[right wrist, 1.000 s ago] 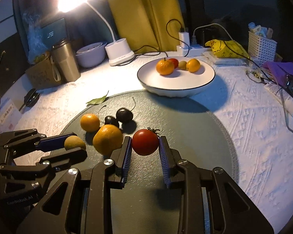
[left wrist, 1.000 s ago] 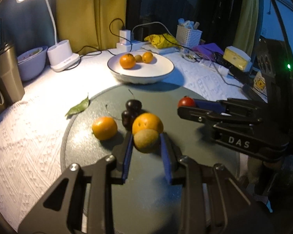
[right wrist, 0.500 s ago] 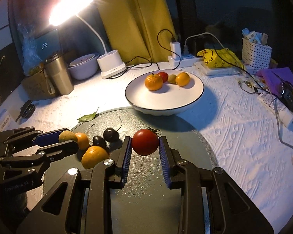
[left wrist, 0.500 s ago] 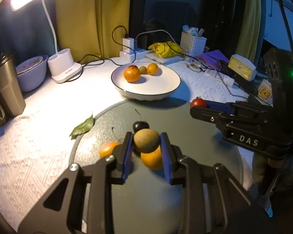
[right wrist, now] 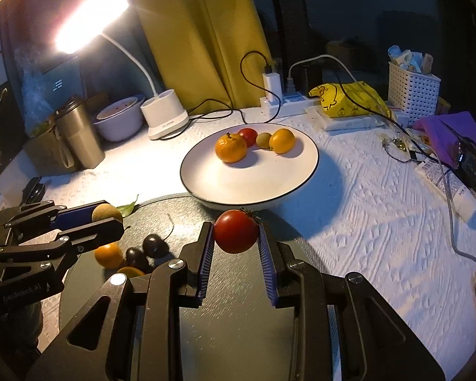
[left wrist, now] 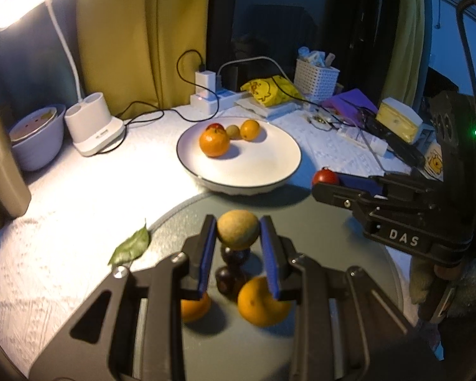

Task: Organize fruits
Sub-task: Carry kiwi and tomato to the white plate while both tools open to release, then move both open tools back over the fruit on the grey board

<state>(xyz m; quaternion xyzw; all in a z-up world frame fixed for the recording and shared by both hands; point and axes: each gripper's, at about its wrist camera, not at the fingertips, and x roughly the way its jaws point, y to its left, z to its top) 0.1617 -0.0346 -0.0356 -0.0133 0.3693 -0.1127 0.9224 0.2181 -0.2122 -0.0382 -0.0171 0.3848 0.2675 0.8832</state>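
The white cloth-covered table (right wrist: 365, 216) is carrying the whole scene, and on it the round dark mat (left wrist: 333, 222) is sitting just in front of the white plate (right wrist: 307, 158). The plate is already holding four fruits at its far side: a big orange (right wrist: 231, 148), a smaller orange (right wrist: 281, 140), a red tomato (right wrist: 248, 134) and a small brownish-green fruit (right wrist: 263, 139). Left on the mat are two oranges, one (left wrist: 263, 301) beside the other (left wrist: 195, 306), plus two dark cherries (left wrist: 234, 255), so roughly half the sorting is looking done. Now both claws are working at once: the left gripper (left wrist: 238, 238) is clamped on a brown-green fruit (left wrist: 238, 228), probably a kiwi though the light is making that hard to call, and it is hanging clear above the cherries, short of the plate. The right gripper (right wrist: 236, 238) is squeezed tight on a second tomato (right wrist: 235, 231), its pads (right wrist: 206, 254) pressing both flanks, hovering just at the plate's near rim. Both pieces are looking ready for delivery into the plate.
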